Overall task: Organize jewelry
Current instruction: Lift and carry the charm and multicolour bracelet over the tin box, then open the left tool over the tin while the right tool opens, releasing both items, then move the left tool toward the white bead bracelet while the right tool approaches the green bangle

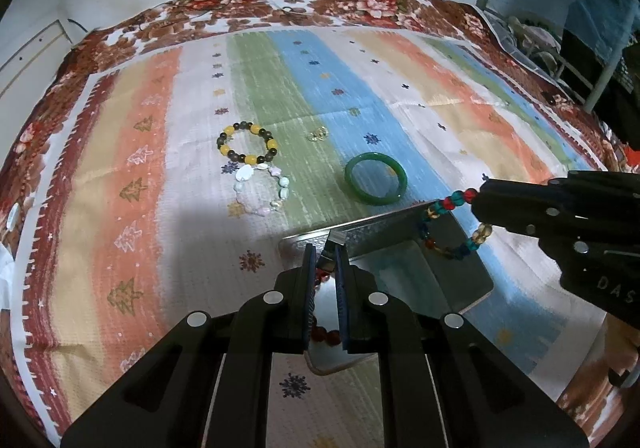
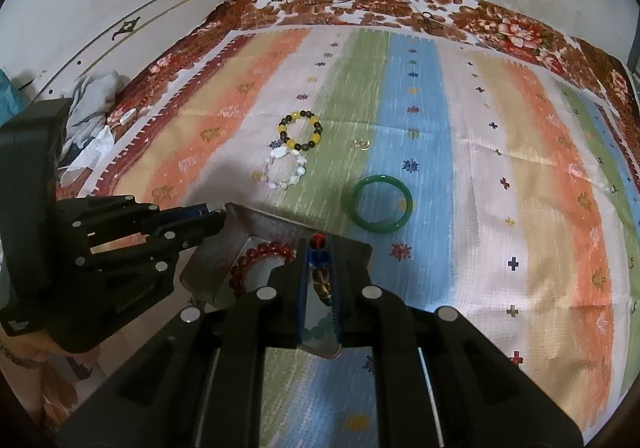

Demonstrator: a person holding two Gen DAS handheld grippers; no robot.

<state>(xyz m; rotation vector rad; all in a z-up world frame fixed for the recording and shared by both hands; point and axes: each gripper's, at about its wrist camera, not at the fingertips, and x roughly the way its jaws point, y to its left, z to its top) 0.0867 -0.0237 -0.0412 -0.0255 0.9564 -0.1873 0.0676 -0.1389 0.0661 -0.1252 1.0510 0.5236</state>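
Observation:
My left gripper (image 1: 325, 248) is shut on the rim of a shiny metal tray (image 1: 460, 272), seen from the side in the right wrist view (image 2: 216, 222). A red bead bracelet (image 2: 256, 260) lies in the tray (image 2: 352, 248). My right gripper (image 2: 319, 248) is shut on a multicoloured bead bracelet (image 1: 448, 226), which hangs over the tray. On the striped cloth lie a green bangle (image 1: 376, 178), a yellow and dark bead bracelet (image 1: 247, 143), a pale shell bracelet (image 1: 262, 189) and a small gold piece (image 1: 318, 135).
The striped cloth (image 1: 400, 96) covers a floral bedspread (image 1: 280, 4) against a white wall. Crumpled clothes (image 2: 92, 108) lie at the bed's left edge. A blue metal frame (image 1: 600, 60) stands at the right.

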